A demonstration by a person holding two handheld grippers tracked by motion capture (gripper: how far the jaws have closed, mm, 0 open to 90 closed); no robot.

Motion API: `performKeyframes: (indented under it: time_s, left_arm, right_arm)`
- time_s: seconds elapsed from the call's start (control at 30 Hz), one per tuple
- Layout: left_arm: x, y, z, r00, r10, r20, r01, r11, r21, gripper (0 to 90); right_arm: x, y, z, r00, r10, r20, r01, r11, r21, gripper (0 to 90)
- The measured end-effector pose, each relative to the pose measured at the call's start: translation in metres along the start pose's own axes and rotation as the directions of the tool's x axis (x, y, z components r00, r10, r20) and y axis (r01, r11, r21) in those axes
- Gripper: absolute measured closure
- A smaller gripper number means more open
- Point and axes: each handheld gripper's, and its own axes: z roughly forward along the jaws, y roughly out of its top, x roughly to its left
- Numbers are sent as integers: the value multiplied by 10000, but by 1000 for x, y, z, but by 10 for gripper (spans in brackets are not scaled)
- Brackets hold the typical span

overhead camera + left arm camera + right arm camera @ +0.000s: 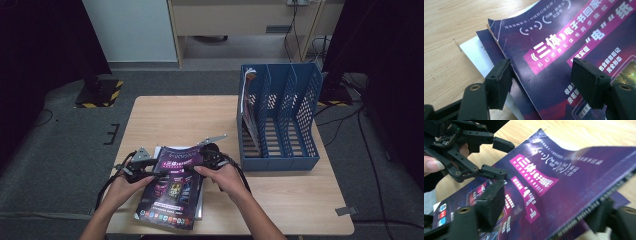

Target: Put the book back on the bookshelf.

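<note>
Gripping the purple magazine (172, 192) at lower centre, my right tool (544, 217) lifts its edge; my left tool (541, 82) straddles it, open.

Both forearms reach in from the table's near edge, hands side by side. The left black two-jaw gripper (150, 172) holds its jaws parted; the right black two-jaw gripper (196, 162) likewise stands apart

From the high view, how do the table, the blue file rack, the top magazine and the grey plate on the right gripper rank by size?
1. table
2. file rack
3. magazine; it looks somewhat smaller than the rack, though it lies nearer the camera
4. grey plate
</note>
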Motion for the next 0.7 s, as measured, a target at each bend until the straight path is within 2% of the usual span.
performKeyframes:
  time_s: [0.1,0.3,0.5,0.7]
  left_arm:
    - [0,0,0,10000,23,-16,-23,10000,-7,325]
    - [0,0,0,10000,31,-17,-31,10000,-11,325]
    - [-1,0,0,9999,105,-56,-105,9999,-27,323]
    - [0,0,0,9999,122,-69,-122,9999,-67,312]
  right_arm:
    - [1,-1,6,9999,-135,40,134,9997,180,323]
    - [1,-1,9,9999,-91,131,89,9999,131,418]
    - [3,3,6,9988,-317,376,310,9994,180,604]
    - [4,6,4,9989,-266,396,259,9995,189,658]
